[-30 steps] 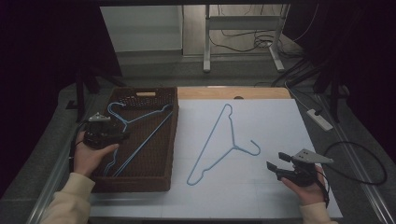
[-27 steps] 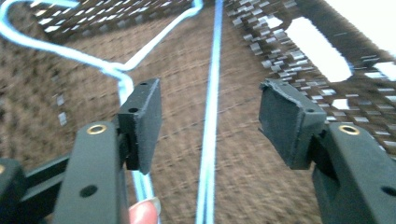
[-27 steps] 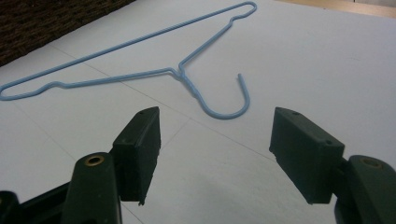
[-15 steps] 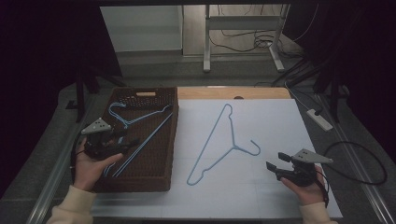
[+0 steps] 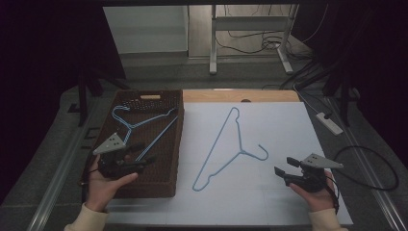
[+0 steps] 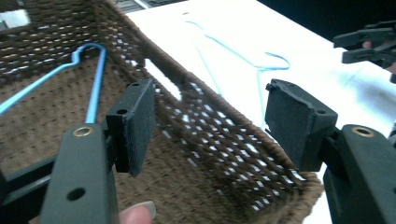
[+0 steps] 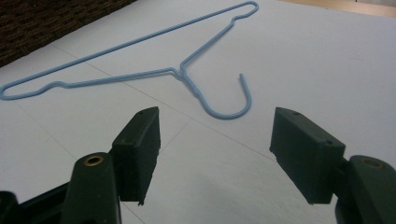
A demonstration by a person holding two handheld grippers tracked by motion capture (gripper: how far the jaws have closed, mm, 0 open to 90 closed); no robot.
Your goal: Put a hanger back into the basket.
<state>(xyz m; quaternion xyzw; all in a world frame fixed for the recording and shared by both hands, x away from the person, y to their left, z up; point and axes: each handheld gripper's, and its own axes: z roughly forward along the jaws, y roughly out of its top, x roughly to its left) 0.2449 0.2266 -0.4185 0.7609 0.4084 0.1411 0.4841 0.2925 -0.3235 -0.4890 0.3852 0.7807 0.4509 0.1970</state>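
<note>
Dim all round in the high view, black at far left and far right, brightest on the white table sheet (image 5: 269, 144) in the middle. Lit from above, with barely a shadow under the hanger on the sheet (image 5: 226, 144). Slightly soft and grainy throughout. Washed out, perhaps overexposed, on the far sheet in the left gripper view; blurred near pads (image 6: 135, 126). Even, soft light in the right gripper view, far edge hazy.

Both hangers (image 5: 231, 147) (image 5: 139, 126) are looking like thin wire with a smooth light-blue coating. The basket (image 5: 159, 180) is showing rough brown wicker weave, and the table sheet (image 5: 269, 120) is looking matt white, paper-like. Gripper pads (image 7: 140, 151) are looking matt black.
</note>
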